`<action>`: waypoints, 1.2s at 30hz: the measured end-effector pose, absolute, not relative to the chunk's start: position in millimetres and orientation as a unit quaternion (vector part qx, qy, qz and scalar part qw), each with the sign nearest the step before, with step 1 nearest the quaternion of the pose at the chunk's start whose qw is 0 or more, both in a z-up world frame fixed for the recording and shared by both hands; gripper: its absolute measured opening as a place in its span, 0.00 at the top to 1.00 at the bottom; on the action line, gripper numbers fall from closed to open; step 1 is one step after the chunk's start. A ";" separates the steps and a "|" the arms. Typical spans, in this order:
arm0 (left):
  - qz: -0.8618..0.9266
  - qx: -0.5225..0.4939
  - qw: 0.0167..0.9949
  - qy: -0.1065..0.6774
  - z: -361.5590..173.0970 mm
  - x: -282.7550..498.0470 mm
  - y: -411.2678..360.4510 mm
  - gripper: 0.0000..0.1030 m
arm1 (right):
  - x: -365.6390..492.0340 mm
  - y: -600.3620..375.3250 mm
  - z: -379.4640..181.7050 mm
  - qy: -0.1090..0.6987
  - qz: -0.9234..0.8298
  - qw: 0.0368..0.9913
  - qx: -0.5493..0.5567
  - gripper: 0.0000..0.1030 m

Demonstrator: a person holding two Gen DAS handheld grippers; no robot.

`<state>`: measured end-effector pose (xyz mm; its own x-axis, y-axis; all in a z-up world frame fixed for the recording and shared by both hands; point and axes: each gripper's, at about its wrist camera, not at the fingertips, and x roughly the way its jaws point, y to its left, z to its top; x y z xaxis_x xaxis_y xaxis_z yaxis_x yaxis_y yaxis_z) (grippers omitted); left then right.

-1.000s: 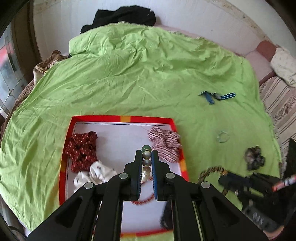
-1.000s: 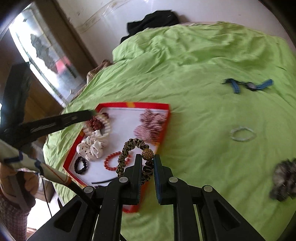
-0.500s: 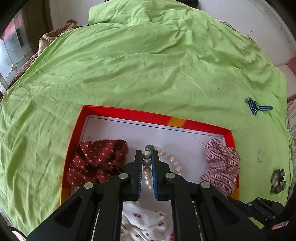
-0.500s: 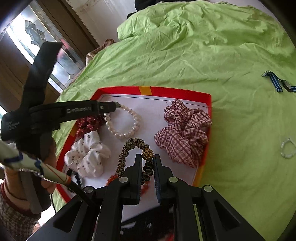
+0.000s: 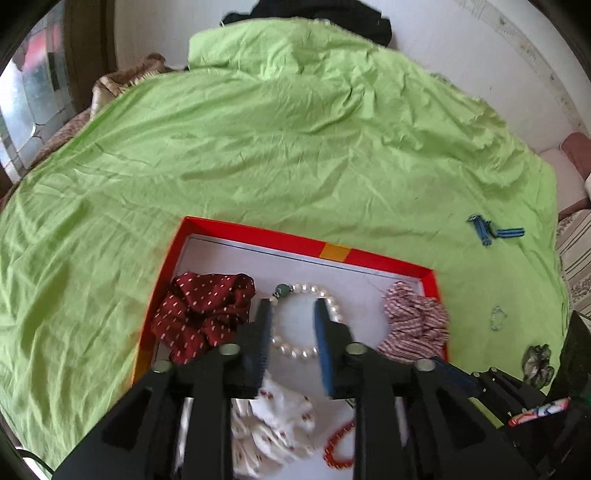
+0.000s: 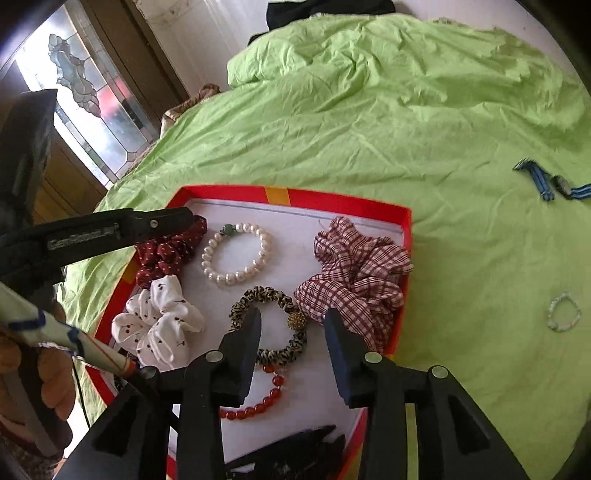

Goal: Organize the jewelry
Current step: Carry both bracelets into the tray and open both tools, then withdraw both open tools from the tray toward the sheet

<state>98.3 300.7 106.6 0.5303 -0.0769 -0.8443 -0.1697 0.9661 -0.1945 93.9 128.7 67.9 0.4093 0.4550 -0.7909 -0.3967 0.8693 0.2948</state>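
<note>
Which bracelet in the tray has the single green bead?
The white pearl bracelet, lying beside the dark red dotted scrunchie. The red bead bracelet and leopard-print band have none.

Rumpled green bedsheet [image 5: 295,147], black garment [image 6: 325,11] at its far edge, stained-glass door [image 6: 85,99]

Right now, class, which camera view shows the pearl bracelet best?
The right wrist view: the pearl bracelet lies whole and unobstructed in the tray. In the left wrist view, the open left gripper straddles the pearl bracelet, its fingers hiding part of the loop.
</note>
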 end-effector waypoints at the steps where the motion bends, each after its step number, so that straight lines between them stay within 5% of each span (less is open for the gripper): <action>1: 0.030 -0.126 0.868 0.480 110.5 94.7 299.8 0.74 | 90.2 126.2 72.8 0.477 0.256 0.840 0.030 0.62; 6: 0.053 -0.107 0.890 0.441 148.0 51.0 287.2 0.71 | 62.1 101.1 97.5 0.454 0.258 0.853 0.028 0.62; 20: 0.125 -0.017 0.939 0.320 204.0 -65.9 194.7 0.11 | -35.7 -70.0 112.3 0.421 0.151 0.890 0.087 0.51; 36: -0.018 0.045 0.920 0.390 174.2 -77.9 58.9 0.10 | -96.5 -224.1 81.5 0.426 0.014 0.887 0.179 0.42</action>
<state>-77.9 58.9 174.2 0.6952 0.0027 -0.7188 0.0675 0.9953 0.0691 -96.5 -224.1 81.5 0.6367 0.1778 -0.7503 0.1270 0.9356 0.3295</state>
